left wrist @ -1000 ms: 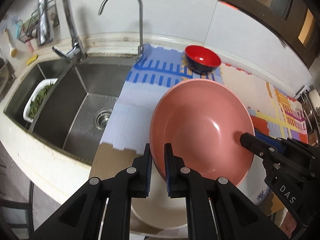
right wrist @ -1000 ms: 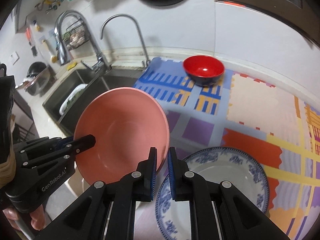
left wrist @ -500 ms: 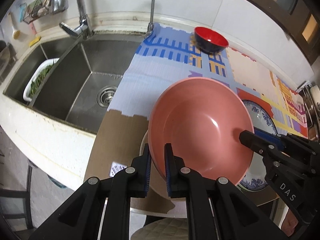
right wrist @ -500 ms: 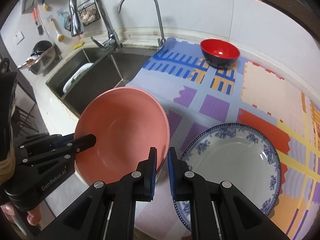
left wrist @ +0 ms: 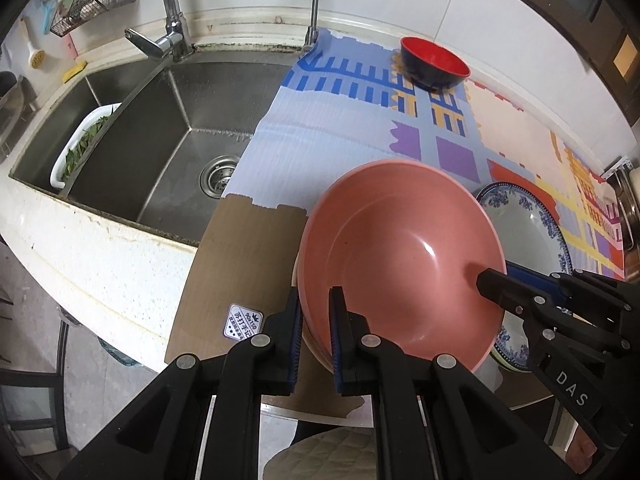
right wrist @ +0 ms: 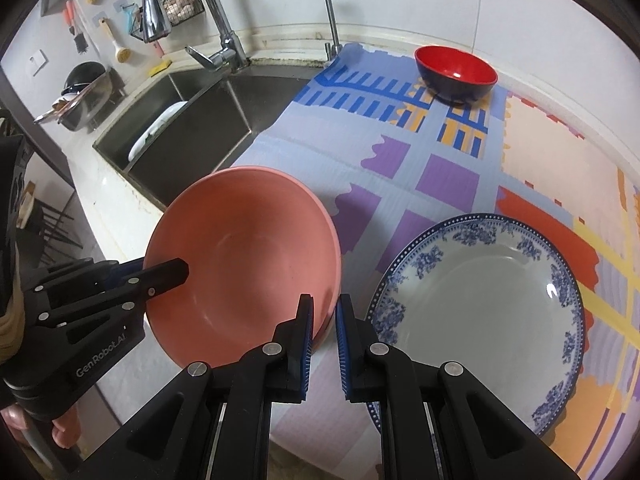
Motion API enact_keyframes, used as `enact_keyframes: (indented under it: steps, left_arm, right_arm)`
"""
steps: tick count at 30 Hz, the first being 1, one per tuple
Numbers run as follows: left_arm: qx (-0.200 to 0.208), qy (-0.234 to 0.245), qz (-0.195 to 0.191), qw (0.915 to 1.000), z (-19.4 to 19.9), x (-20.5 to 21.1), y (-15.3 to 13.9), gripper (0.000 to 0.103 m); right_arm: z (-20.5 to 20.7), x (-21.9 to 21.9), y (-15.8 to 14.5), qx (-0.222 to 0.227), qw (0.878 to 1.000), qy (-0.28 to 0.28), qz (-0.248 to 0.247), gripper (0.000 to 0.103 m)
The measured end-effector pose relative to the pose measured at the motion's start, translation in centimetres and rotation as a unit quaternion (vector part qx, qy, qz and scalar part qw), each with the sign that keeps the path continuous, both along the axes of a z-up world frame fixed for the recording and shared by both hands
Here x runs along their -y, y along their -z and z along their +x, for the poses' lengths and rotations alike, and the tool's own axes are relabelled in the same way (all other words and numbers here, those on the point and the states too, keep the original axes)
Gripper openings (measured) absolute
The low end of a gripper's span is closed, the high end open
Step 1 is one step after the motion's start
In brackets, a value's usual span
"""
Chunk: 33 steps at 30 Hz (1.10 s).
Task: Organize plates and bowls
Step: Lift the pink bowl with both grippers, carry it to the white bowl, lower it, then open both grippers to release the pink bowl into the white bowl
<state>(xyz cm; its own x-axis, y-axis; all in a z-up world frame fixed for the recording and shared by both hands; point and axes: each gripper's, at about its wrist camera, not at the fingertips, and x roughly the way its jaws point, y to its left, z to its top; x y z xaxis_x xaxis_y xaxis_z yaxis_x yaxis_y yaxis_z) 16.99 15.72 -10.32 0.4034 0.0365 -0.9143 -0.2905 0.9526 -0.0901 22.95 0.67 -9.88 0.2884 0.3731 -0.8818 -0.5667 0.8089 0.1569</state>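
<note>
Both hand-held grippers clamp the pink bowl point(right wrist: 244, 256) at center frame: the left hand-held gripper point(left wrist: 314, 334) pinches its near rim, the right hand-held gripper point(right wrist: 323, 330) its opposite rim, beside the blue-patterned plate point(right wrist: 480, 300) at lower right.

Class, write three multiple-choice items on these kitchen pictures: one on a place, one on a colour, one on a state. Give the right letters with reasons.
1. Where does the red bowl stand?
A. in the sink
B. at the far end of the mat, near the wall
C. on the blue-patterned plate

2. What colour is the large bowl being held?
A. pink
B. green
C. white

3. How is the large bowl held?
A. by the left tool alone
B. by the right tool alone
C. by both tools, each shut on its rim

Key: 1 B, it sits on the mat by the back wall. 2 A, its inside is plainly pink. 3 C, each wrist view shows fingers pinching the rim on opposite sides.
</note>
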Motion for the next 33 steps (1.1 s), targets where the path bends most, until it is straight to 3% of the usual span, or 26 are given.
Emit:
enact_keyframes:
  steps: [9,17,21,23,25,33]
  left_arm:
    - [-0.005,0.0,0.003,1.0,0.2,-0.1,0.5,0.015]
    - [-0.004,0.016,0.017,0.9997,0.4,0.4,0.3,0.038]
    - [0.003,0.015,0.02,0.9997,0.2,0.4,-0.1,0.045]
    - [0.007,0.013,0.029,0.9995,0.2,0.4,-0.3,0.05]
    - [0.012,0.013,0.037,0.9992,0.1,0.3,-0.5,0.053]
    - [0.024,0.01,0.048,0.9985,0.0,0.2,-1.4,0.055]
  right_arm:
    - [0.1,-0.3,1.2,-0.017,1.0,-0.005,-0.009,0.013]
    - [0.2,-0.6,1.2,-0.025,1.0,-0.017,-0.002,0.015]
    - [0.2,-0.5,1.2,-0.025,1.0,-0.017,0.004,0.016]
    - [0.2,-0.4,1.1,-0.02,1.0,-0.017,0.001,0.027]
    - [0.2,-0.3,0.8,-0.016,1.0,-0.017,0.007,0.03]
    - [0.1,0.0,-0.2,0.006,1.0,-0.01,0.007,0.037]
